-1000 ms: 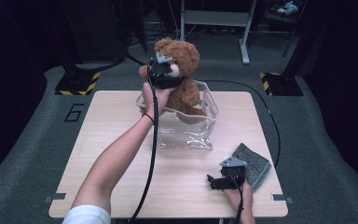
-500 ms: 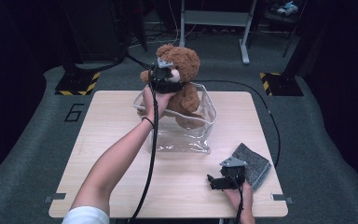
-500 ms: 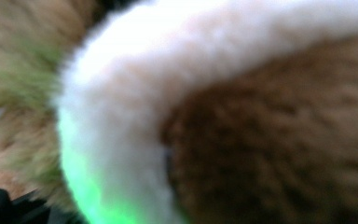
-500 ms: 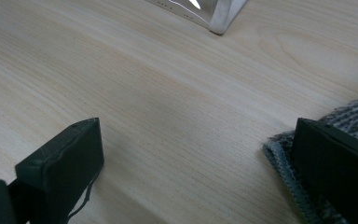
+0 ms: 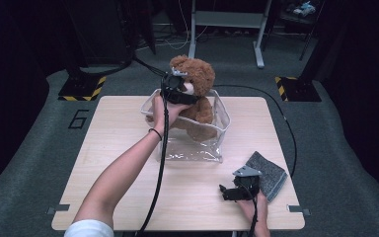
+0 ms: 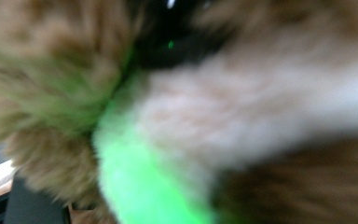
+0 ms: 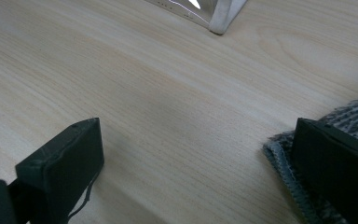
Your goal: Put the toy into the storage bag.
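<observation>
A brown teddy bear [image 5: 200,94] sits upright in a clear plastic bag [image 5: 192,148] at the far middle of the table. My left gripper [image 5: 177,91] is at the bear's face, held from the near side. In the left gripper view blurred bear fur [image 6: 261,107] presses right against the camera, and one dark jaw stands far to the lower left. The jaws have just been opening, with fur between them. My right gripper [image 5: 227,192] rests open on the table near the front right with nothing between its jaws [image 7: 200,158].
A grey folded cloth [image 5: 269,173] lies just right of the right gripper, and its edge [image 7: 354,116] reaches under the right jaw. The bag's near corner [image 7: 219,14] lies ahead of that gripper. The wooden table [image 5: 118,148] has bare room at left.
The bear and the left gripper have sunk a little lower into the bag. The right gripper has stayed where it was.
</observation>
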Motion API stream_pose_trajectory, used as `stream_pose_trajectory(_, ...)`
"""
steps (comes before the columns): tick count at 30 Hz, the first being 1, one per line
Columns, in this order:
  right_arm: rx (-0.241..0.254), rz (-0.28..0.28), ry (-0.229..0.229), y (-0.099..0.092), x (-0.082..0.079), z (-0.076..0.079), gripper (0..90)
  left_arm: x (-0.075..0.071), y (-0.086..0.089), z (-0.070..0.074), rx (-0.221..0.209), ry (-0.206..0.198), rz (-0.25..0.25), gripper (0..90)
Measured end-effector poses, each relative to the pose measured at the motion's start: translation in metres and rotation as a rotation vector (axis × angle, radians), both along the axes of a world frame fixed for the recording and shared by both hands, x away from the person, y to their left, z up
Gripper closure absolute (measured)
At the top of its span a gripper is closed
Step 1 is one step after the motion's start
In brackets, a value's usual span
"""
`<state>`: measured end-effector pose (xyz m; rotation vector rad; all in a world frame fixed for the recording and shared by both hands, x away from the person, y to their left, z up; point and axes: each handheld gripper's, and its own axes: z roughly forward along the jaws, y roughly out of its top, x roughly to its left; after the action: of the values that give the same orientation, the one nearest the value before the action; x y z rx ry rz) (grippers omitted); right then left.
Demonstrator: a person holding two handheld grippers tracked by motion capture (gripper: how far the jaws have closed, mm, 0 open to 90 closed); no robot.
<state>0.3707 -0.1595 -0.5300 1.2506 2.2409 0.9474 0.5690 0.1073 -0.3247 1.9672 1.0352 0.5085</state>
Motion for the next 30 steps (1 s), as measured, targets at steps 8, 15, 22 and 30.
stream_pose_trajectory(8,0.007,0.0,0.004,0.0,0.0,0.0,2.2,0.0,0.01,-0.007,-0.004,0.138,-0.065,9.1)
stream_pose_trajectory(15,0.0,-0.012,-0.002,0.0,0.001,0.0,2.2,-0.01,0.019,-0.008,0.036,0.17,-0.118,8.7)
stream_pose_trajectory(22,0.004,-0.016,-0.003,0.001,0.001,0.0,2.2,-0.018,0.045,-0.002,0.027,0.149,-0.107,10.7)
stream_pose_trajectory(30,0.004,-0.013,-0.002,0.001,0.001,0.0,2.2,-0.021,0.077,-0.008,0.021,0.15,-0.067,17.8)
